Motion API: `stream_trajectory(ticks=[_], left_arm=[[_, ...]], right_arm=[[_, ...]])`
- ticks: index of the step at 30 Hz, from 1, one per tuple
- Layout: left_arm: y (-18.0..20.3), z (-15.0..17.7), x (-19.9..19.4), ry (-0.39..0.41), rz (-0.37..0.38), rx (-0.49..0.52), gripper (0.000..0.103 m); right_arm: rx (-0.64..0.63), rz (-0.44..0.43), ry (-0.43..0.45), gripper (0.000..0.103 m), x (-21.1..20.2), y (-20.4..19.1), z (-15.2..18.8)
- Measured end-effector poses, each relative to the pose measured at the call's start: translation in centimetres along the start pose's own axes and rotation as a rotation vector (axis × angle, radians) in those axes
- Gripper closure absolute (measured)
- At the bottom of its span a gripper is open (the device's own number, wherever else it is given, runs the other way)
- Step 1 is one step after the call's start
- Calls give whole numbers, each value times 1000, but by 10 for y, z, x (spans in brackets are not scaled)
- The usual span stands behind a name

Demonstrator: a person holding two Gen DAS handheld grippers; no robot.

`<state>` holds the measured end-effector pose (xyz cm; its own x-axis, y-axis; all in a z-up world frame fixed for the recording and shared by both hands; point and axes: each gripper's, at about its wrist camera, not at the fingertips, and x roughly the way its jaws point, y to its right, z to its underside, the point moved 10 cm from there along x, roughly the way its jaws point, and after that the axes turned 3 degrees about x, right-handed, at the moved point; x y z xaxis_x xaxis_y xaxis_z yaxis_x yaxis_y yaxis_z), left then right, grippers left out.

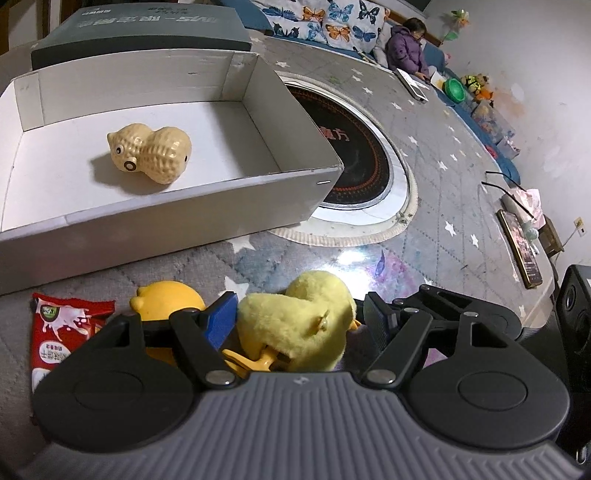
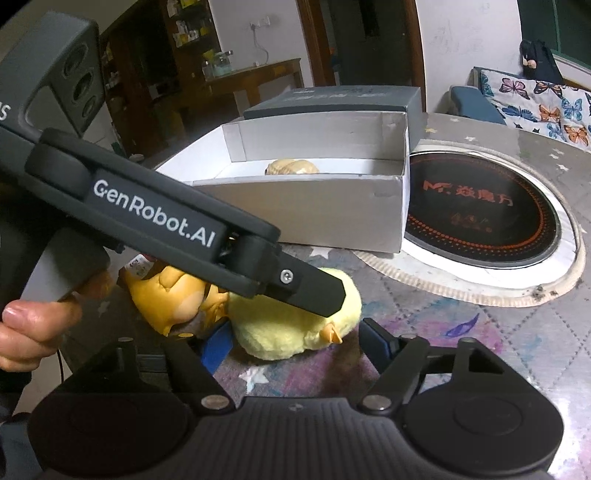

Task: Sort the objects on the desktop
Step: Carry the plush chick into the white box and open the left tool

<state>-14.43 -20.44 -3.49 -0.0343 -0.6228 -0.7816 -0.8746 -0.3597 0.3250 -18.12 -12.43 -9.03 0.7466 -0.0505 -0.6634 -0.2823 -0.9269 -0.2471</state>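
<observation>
- left wrist view: the plush chick lies on the table between the fingers of the left gripper, just in front of the white box.
- left jaws stand wide around the chick; the blue pad seems to touch its flank, while the black pad looks just clear. i judge the grasp not yet closed.
- right gripper hovers near the same chick, jaws wide and holding nothing.
- to do the step well, i'd close the left jaws slowly across the chick's body, not its orange feet, since plush squashes and can slip. then lift it clear of the near wall before moving over the box.
- the right gripper should stay back; two tools around one toy could collide.
- the yellow duck sits touching or just beside the chick, so it could be dragged along.
- count: one plush chick and one yellow duck.
- one red packet lies on the table at the left.
- one peanut toy is already in the box.
- one white box stands beside one grey lid.
- one round hob is set in the table, partly under the box corner.
</observation>
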Motion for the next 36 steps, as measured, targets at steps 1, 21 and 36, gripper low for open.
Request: stream_trajectory(ticks=[1, 21, 36], left_arm=[[0, 0, 0, 1, -1, 3, 30], [15, -43, -60, 141, 58, 20, 30], [-58, -121, -26, 157, -44, -59, 30]], right_arm=[[0, 0, 1, 33, 0, -1, 0], [-63, 26, 152, 36, -51, -16, -46], [-23, -16, 206, 36, 18, -4, -138]])
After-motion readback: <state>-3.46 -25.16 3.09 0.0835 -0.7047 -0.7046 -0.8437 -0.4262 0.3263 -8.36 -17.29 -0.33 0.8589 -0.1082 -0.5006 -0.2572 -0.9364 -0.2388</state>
